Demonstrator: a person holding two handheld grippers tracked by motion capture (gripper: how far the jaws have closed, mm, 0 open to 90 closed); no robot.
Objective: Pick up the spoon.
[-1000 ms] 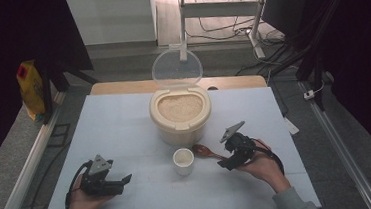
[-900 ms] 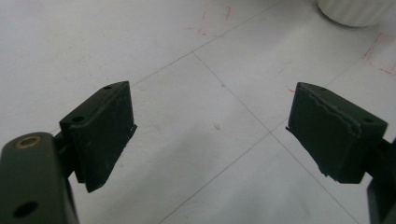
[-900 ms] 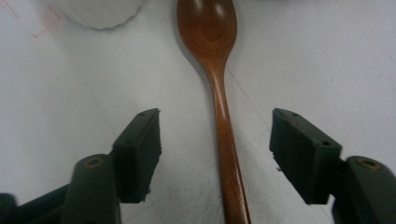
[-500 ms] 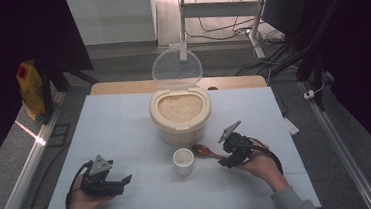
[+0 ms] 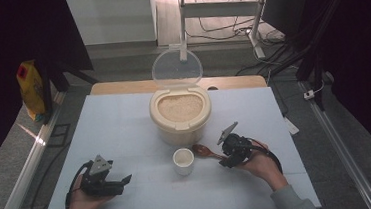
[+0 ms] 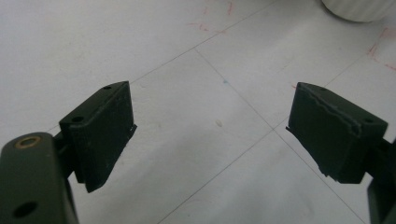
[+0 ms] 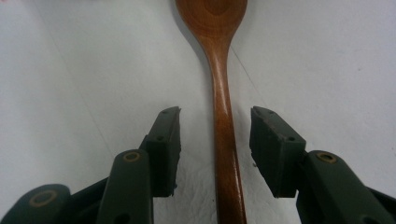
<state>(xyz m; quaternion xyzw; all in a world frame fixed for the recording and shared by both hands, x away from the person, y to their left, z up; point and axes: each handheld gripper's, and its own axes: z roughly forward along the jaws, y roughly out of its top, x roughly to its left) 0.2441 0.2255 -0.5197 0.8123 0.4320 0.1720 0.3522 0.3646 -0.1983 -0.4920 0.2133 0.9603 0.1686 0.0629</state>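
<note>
Right gripper view: right gripper (image 7: 215, 140) jaws just been closing, straddling wooden spoon (image 7: 223, 116) handle w/ gaps both sides. Left gripper (image 6: 210, 135) spread wide over table (image 6: 196, 93).

A round cream rice container (image 5: 180, 119) full of white grains stands mid-surface (image 5: 115, 125), its clear lid (image 5: 176, 68) tipped upright behind it. A small white cup (image 5: 183, 161) sits just in front of it. A yellow packet (image 5: 32, 89) leans off the surface's far left edge.
</note>
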